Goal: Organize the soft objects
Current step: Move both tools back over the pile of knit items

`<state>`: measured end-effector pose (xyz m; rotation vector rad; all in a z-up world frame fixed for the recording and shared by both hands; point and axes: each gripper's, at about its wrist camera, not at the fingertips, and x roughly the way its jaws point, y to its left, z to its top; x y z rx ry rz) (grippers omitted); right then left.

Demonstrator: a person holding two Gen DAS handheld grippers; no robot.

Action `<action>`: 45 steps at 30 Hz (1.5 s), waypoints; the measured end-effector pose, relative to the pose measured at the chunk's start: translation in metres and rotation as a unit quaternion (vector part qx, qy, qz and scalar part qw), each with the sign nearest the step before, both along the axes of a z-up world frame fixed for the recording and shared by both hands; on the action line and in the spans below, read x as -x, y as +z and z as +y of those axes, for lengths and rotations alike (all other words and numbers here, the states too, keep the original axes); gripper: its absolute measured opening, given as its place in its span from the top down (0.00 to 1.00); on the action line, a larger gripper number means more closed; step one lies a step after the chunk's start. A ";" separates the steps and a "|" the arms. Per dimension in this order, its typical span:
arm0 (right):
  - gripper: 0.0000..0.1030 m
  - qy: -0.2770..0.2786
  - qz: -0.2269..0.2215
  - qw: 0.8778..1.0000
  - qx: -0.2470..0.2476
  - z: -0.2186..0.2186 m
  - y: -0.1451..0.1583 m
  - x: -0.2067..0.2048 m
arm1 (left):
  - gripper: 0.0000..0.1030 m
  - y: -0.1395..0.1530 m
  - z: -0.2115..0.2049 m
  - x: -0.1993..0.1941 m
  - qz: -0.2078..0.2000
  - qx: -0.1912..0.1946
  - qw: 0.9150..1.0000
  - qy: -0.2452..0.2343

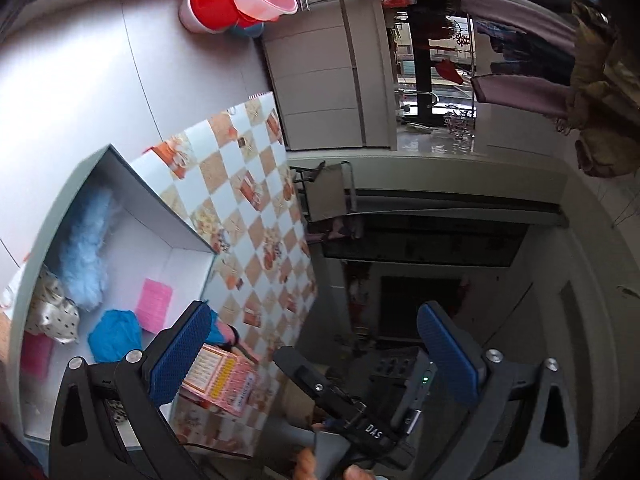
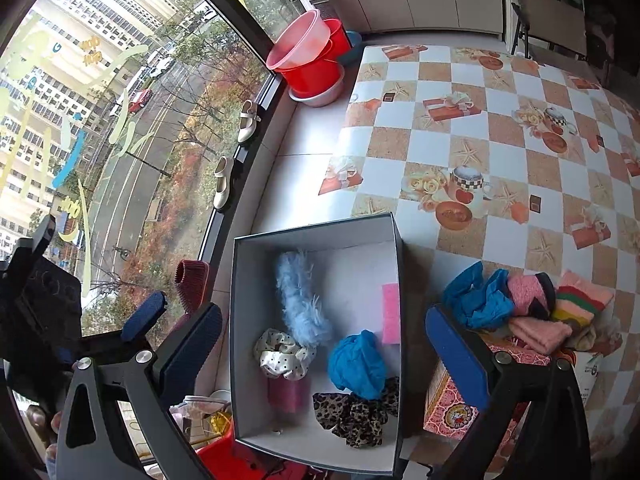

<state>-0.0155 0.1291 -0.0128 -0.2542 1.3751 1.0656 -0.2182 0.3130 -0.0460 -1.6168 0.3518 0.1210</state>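
An open grey box [image 2: 240, 320] stands at the table's edge. In it lie a fluffy light-blue piece [image 2: 300, 304], a polka-dot scrunchie [image 2: 282, 354], a blue cloth [image 2: 356, 364], a leopard scrunchie [image 2: 356, 412] and a pink piece [image 2: 288, 394]. My right gripper [image 2: 324, 352] hovers open above the box, holding nothing. Right of it, a pink patterned carton [image 2: 452, 408] carries a pile: another blue cloth [image 2: 476, 300], pink knits [image 2: 528, 292] and a striped cloth [image 2: 580, 300]. My left gripper [image 1: 316, 352] is open and empty, rolled sideways beside the box [image 1: 160, 220]; one of its pads [image 2: 144, 316] shows.
The checkered tablecloth [image 2: 480, 140] covers the table. Red and pink basins [image 2: 312, 60] are stacked on the sill by the large window. Two pale shoes [image 2: 248, 120] and a red slipper [image 2: 192, 284] rest along the window frame. A red basket [image 2: 224, 456] sits below the box.
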 end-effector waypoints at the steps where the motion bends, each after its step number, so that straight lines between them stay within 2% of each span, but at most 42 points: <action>1: 0.00 0.000 0.001 1.000 0.000 -0.003 0.000 0.000 | 0.00 -0.001 -0.001 0.000 -0.010 0.011 1.000 -0.001; 4: 0.00 -0.002 0.007 1.000 -0.004 -0.009 0.004 -0.001 | 0.00 -0.003 -0.003 -0.003 -0.036 0.038 0.999 -0.004; 8: 0.00 -0.005 0.017 1.000 -0.014 -0.017 0.008 -0.004 | 0.00 0.003 -0.006 -0.008 -0.035 0.032 0.999 -0.015; 11: 0.00 -0.009 0.020 1.000 -0.023 -0.024 0.012 -0.007 | 0.00 0.004 -0.011 -0.017 -0.049 0.041 0.998 -0.029; 17: 0.00 -0.035 0.037 0.998 -0.035 -0.047 0.016 -0.025 | 0.00 -0.008 -0.021 -0.038 -0.074 0.111 0.990 -0.038; 21: 0.00 -0.060 0.047 0.996 -0.040 -0.067 0.016 -0.043 | 0.00 -0.019 -0.031 -0.053 -0.061 0.168 0.983 -0.031; 26: 0.00 -0.100 0.060 0.992 -0.043 -0.094 0.015 -0.073 | 0.00 -0.032 -0.043 -0.075 -0.043 0.221 0.974 -0.029; 33: 0.00 -0.166 0.094 0.981 -0.042 -0.139 0.005 -0.118 | 0.00 -0.052 -0.061 -0.100 0.000 0.261 0.965 -0.025; 40: 0.00 -0.189 0.098 0.977 -0.007 -0.174 -0.014 -0.149 | 0.00 -0.065 -0.076 -0.131 0.047 0.264 0.962 -0.052; 45: 0.00 -0.213 0.097 0.972 0.022 -0.197 -0.031 -0.172 | 0.00 -0.066 -0.089 -0.170 0.122 0.197 0.964 -0.128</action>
